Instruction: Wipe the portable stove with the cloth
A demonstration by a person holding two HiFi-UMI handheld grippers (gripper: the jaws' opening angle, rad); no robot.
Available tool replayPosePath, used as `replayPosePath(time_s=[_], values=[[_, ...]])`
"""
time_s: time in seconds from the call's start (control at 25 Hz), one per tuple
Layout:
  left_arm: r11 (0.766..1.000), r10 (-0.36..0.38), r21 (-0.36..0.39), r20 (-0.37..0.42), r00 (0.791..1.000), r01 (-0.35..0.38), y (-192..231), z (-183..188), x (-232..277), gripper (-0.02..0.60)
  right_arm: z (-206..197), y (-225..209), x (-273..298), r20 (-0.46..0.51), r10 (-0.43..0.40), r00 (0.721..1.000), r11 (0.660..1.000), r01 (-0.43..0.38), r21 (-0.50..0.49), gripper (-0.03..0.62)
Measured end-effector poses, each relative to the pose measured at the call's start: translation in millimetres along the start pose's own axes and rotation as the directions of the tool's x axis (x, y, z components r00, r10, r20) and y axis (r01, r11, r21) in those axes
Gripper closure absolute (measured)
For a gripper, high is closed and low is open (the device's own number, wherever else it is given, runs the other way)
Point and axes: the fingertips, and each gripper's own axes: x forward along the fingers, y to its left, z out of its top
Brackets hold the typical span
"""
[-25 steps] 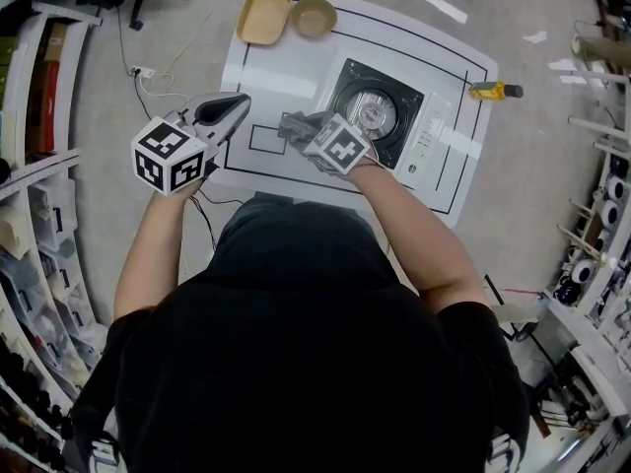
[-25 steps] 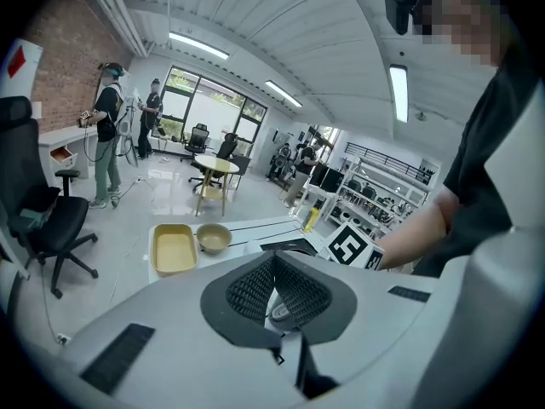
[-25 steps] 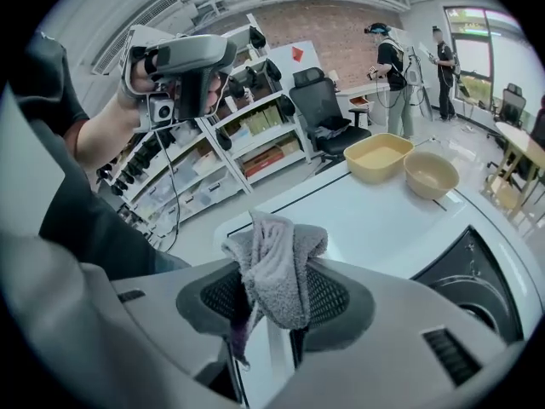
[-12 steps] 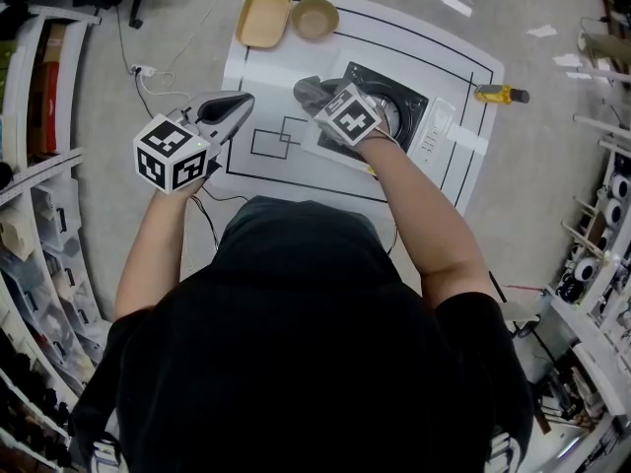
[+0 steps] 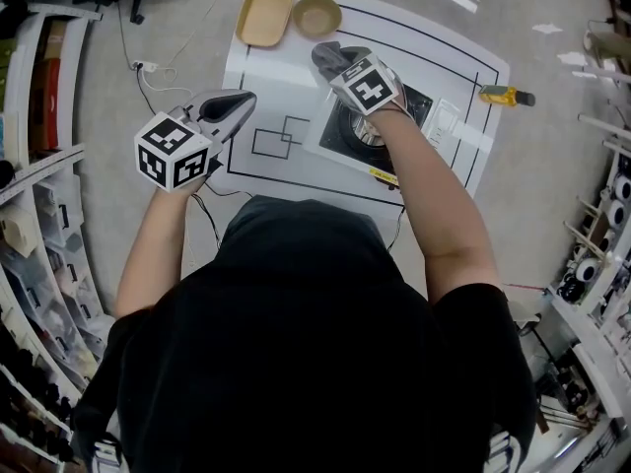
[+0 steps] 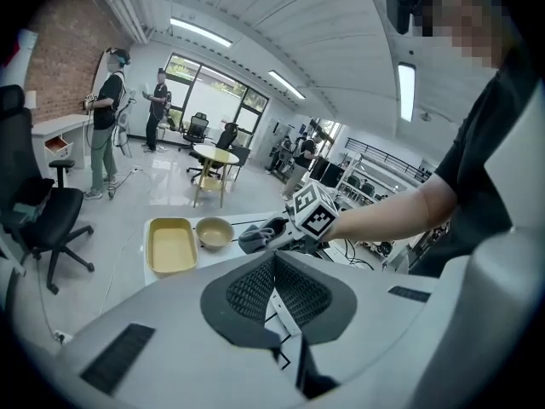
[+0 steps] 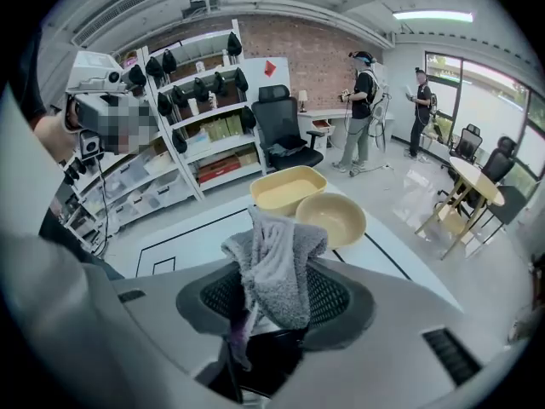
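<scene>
The portable stove (image 5: 347,132) lies on the white mat (image 5: 271,77), black burner showing, its right part under my forearm. My right gripper (image 5: 338,65) is over the stove's far left corner, shut on the grey cloth (image 5: 328,57). In the right gripper view the cloth (image 7: 277,267) bunches up between the jaws of the right gripper (image 7: 277,286). My left gripper (image 5: 225,107) hovers left of the mat, apart from the stove. In the left gripper view the left gripper (image 6: 274,267) has its pads together with nothing between them, and the cloth (image 6: 255,237) shows beyond.
A yellow tray (image 5: 264,16) and a tan bowl (image 5: 317,15) stand at the mat's far edge, close to the cloth. A yellow-handled tool (image 5: 505,95) lies right of the mat. Shelving (image 5: 39,195) lines the left. People stand far off.
My right gripper has carried the cloth from the stove's near left side to its far left corner, toward the bowl. The left gripper has stayed put.
</scene>
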Motion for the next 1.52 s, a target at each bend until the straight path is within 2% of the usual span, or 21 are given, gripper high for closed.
replayPosePath(time_s=[0.28,0.72,1.08,1.52], values=[[1.0,-0.009,0.005,-0.014,1.0,0.009,-5.7,0.6,9.3,0.558,8.0,-34.7,-3.7,0.04,-0.086,0.996,0.996,0.087,-0.018,0.396],[0.999,-0.034,0.018,-0.029,0.999,0.035,-16.8,4.7,23.4,0.558,-7.0,-56.8,-32.7,0.109,-0.105,0.988,0.992,0.097,0.077,0.396],[0.996,-0.075,0.039,-0.053,0.996,0.077,-32.7,8.9,44.2,0.558,-50.0,-81.8,-62.5,0.104,-0.151,0.983,0.978,0.133,0.158,0.396],[0.988,-0.128,0.077,-0.083,0.988,0.134,-63.8,13.6,68.9,0.558,-120.3,-106.1,-112.9,0.083,-0.226,0.971,0.942,0.196,0.274,0.396]])
